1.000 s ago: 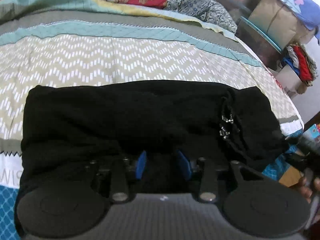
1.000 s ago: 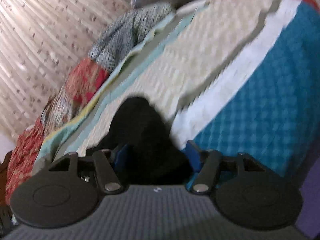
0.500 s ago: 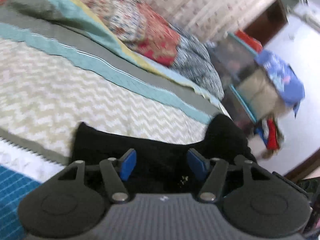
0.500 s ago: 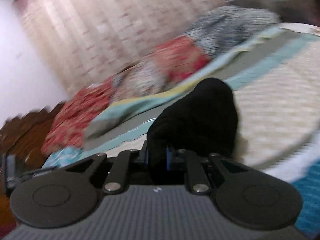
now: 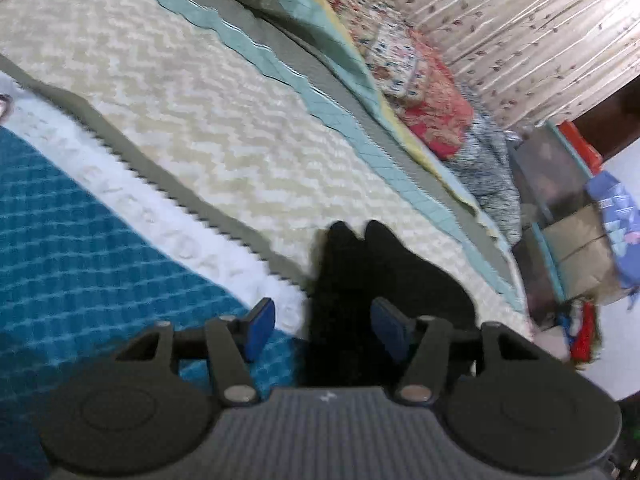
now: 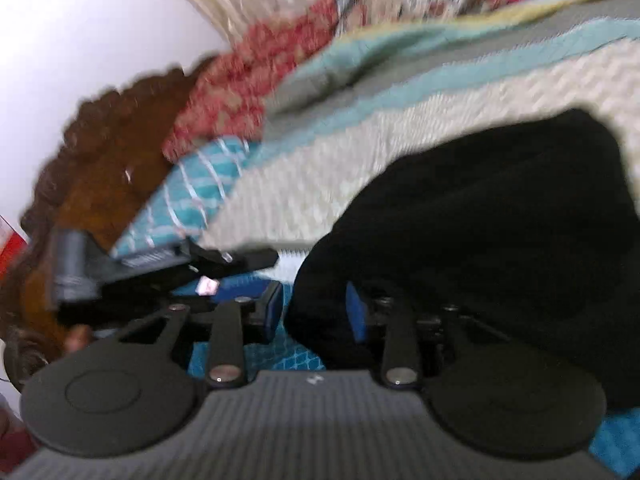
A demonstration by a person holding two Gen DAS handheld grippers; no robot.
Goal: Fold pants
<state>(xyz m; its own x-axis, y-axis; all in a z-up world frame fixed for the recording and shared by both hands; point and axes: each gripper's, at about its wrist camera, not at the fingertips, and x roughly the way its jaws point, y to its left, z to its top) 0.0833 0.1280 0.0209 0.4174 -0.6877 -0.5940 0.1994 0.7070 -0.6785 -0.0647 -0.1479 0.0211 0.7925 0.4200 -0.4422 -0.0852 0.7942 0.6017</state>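
The black pants (image 5: 380, 272) lie folded in a bundle on the patterned bedspread (image 5: 180, 92). In the left wrist view my left gripper (image 5: 324, 326) is open, its blue pads either side of the bundle's near edge, not closed on it. In the right wrist view the pants (image 6: 500, 208) fill the right half. My right gripper (image 6: 314, 312) is open, with the cloth's left edge lying between the blue pads. The other gripper's body (image 6: 132, 276) shows at the left of that blurred view.
Floral pillows (image 5: 420, 76) and a grey patterned pillow (image 5: 488, 168) lie along the far side of the bed. Curtains (image 5: 520, 20) hang behind. Boxes and piled clothes (image 5: 576, 240) stand past the bed's right edge. A wooden headboard (image 6: 104, 152) is at the left.
My right gripper, shut on the pants half a second ago, has opened. My left gripper has swung left and stays open. The pants now look narrower, a more compact bundle.
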